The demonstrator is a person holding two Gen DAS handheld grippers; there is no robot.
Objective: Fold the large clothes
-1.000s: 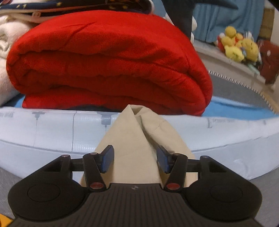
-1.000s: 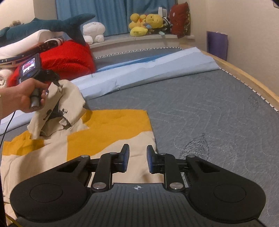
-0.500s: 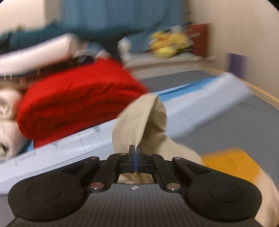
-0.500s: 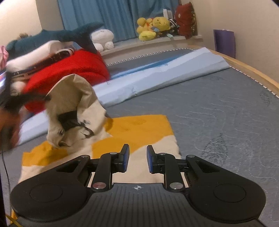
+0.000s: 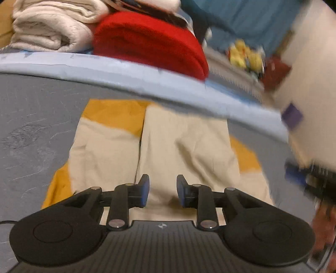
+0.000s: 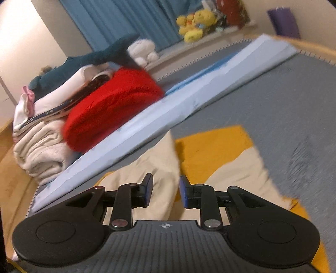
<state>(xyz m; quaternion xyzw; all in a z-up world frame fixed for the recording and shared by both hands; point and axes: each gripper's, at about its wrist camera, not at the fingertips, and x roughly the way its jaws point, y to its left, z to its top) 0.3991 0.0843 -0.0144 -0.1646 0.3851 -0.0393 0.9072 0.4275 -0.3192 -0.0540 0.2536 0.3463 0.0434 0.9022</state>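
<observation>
Left gripper [image 5: 162,190] hangs over the near part of the garment [image 5: 184,147], tilted downward. Its jaws stand apart and are opening; cream cloth shows in the gap below them, but the blue pads [image 5: 145,189] press on nothing.

Right gripper [image 6: 166,192] is in a like posture over the same garment [image 6: 235,168]. Its jaws are also apart and opening, with cream cloth visible beneath the gap and no cloth pinched between the pads [image 6: 184,194].

Location of the garment: it lies spread on the grey quilted mattress [image 5: 37,130], just in front of the folded pale-blue sheet [image 5: 130,73] that runs across the bed. The garment is cream with mustard-yellow panels. In the left wrist view a cream section lies doubled over the middle, with yellow showing at the far left, at the near-left edge and at the right side. In the right wrist view a raised cream fold sits left of centre, and a yellow panel lies to its right.

Beyond the sheet, a rolled red blanket [image 6: 113,109] rests against a stack of off-white towels [image 6: 40,155]. A dark teal plush shark [image 6: 94,56] lies on top of that stack. Yellow plush toys [image 6: 195,23] sit on the ledge before the blue curtain [image 6: 126,19].

Both views are motion-blurred, most at the right edge of the left wrist view, where a dark shape cannot be identified.
</observation>
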